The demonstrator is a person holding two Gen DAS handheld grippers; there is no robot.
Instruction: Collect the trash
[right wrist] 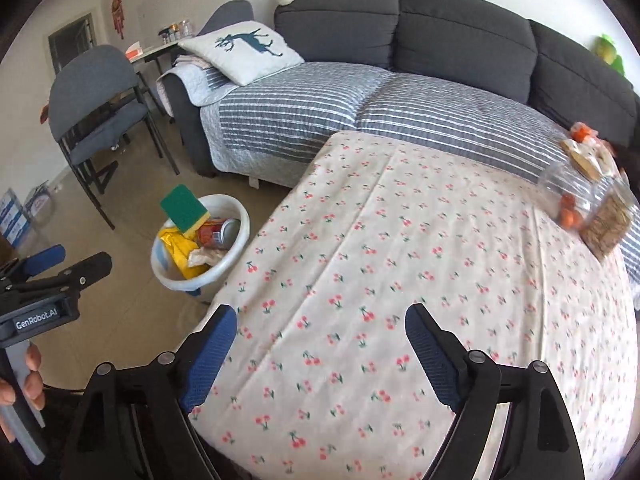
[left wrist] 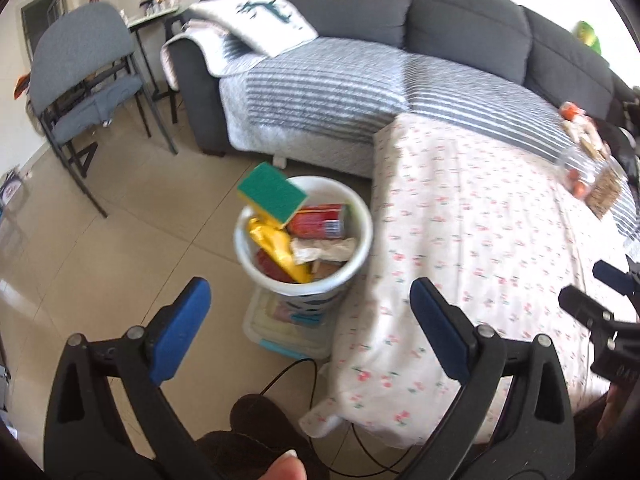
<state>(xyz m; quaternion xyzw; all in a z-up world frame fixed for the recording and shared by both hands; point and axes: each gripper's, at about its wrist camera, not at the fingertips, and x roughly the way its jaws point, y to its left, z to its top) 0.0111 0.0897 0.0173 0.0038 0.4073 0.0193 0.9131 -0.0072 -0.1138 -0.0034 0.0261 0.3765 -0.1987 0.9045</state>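
Note:
A white bin [left wrist: 362, 220] stands on the floor beside the table with the cherry-print cloth [right wrist: 400, 260]. It holds a red can [left wrist: 320, 220], a yellow wrapper [left wrist: 276, 248] and crumpled paper [left wrist: 324, 250]. A green and yellow sponge [left wrist: 272, 194] is tilted over its far left rim. My left gripper [left wrist: 310, 286] is open and empty, near the bin. My right gripper [right wrist: 320, 312] is open and empty over the cloth. At the table's far right lie a clear plastic package with orange pieces [right wrist: 568, 196] and a brown snack packet [right wrist: 608, 224].
The bin rests on a clear storage box [left wrist: 280, 332]. A black cable [left wrist: 304, 376] runs across the floor by the table's edge. A grey sofa with a striped cover [right wrist: 320, 112] lies behind, and a grey chair [right wrist: 96, 100] stands at the left.

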